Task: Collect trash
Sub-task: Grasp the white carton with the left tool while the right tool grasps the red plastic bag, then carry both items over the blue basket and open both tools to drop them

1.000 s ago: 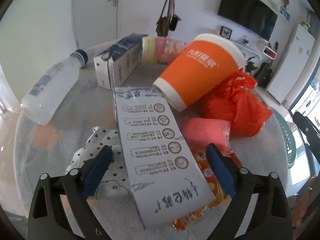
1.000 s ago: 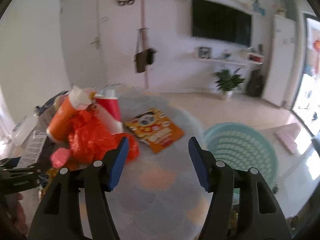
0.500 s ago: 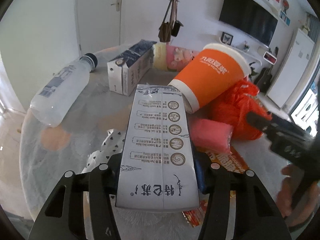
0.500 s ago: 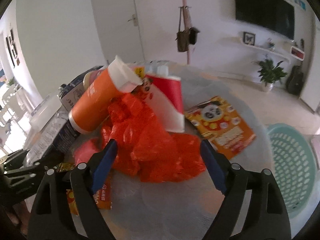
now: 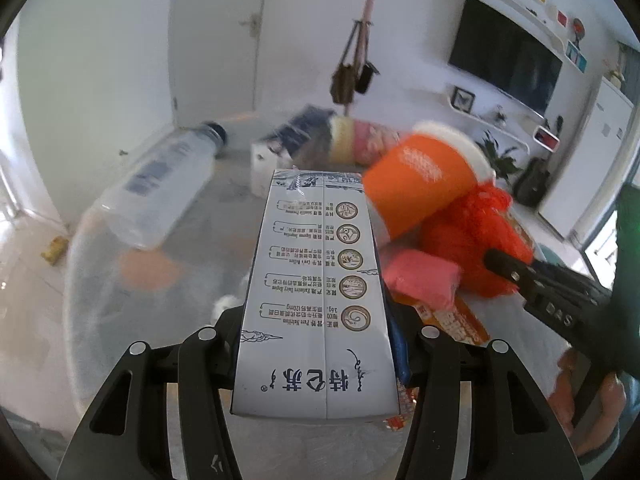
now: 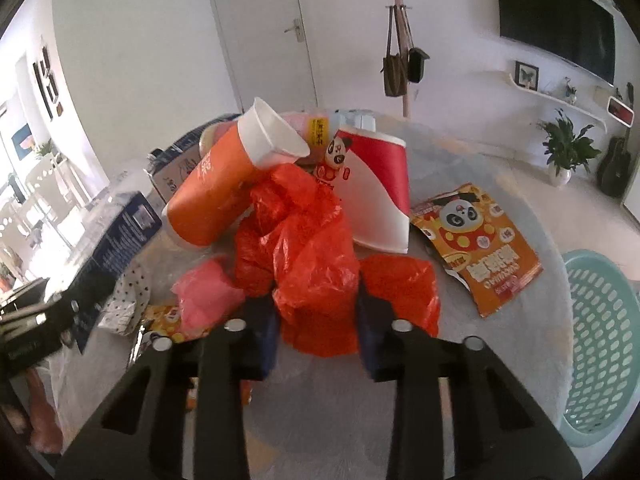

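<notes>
My left gripper [image 5: 316, 340] is shut on a white-and-blue milk carton [image 5: 316, 292] and holds it lifted above the round table [image 5: 96, 312]. The carton also shows in the right wrist view [image 6: 116, 248]. My right gripper [image 6: 316, 328] has closed around a crumpled red plastic bag [image 6: 308, 248] that lies on the table; its pads press the bag's sides. An orange paper cup [image 6: 212, 192] leans on the bag, and it also shows in the left wrist view [image 5: 420, 184]. A pink packet [image 6: 204, 296] lies to the bag's left.
A teal laundry basket [image 6: 600, 344] stands off the table's right edge. A red-and-white cup [image 6: 380, 192] and an orange panda snack bag [image 6: 476, 240] lie on the table. A clear plastic bottle [image 5: 160, 192] and a second carton [image 5: 280, 148] lie at the far left.
My left gripper closed on the milk carton and lifted it. My right gripper swung left from the basket side to the trash pile and closed around the red bag.
</notes>
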Motion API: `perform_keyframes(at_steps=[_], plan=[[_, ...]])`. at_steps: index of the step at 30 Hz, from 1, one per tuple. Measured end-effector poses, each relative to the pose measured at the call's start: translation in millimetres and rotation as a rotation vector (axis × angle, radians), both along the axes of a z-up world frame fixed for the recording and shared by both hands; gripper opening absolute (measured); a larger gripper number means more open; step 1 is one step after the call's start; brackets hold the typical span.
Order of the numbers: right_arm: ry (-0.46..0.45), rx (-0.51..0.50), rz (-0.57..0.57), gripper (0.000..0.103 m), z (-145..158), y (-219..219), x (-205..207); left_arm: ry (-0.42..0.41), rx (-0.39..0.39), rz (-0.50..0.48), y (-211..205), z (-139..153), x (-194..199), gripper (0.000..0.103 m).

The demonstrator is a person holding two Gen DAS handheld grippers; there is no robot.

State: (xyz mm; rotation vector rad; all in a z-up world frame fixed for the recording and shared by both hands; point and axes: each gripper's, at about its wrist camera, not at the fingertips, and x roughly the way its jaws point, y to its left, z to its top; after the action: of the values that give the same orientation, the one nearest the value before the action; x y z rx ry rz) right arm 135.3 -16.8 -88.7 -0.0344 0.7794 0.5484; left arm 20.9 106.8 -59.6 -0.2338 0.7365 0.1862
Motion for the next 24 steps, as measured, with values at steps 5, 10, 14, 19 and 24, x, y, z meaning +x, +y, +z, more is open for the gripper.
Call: perform_keyframes(at_steps=[5,10,14,19,24], plan=[[-0.044,0.036,-0.027,0.026,17.0,-20.6,-23.6,-0.073,-0.015,0.004,6.3,20.7,-14.0,0.051],[-0.099,0.081,-0.081,0.026,41.3,-46.0,-43.8,-0.148,-0.045,-0.034,-2.7,37.6,-20.2,0.051],[-0.158,0.084,-0.151,0.026,60.1,-70.4,-52.2,-0.183,-0.05,-0.09,-21.8,48.9,-15.0,0.051],[-0.211,0.11,-0.251,0.026,80.0,-113.4,-56.9,-0.203,-0.037,-0.176,-58.9,62.8,7.6,0.051],[-0.237,0.107,-0.382,0.026,85.3,-165.0,-56.7,-0.242,-0.03,-0.31,-111.8,78.1,34.6,0.051]])
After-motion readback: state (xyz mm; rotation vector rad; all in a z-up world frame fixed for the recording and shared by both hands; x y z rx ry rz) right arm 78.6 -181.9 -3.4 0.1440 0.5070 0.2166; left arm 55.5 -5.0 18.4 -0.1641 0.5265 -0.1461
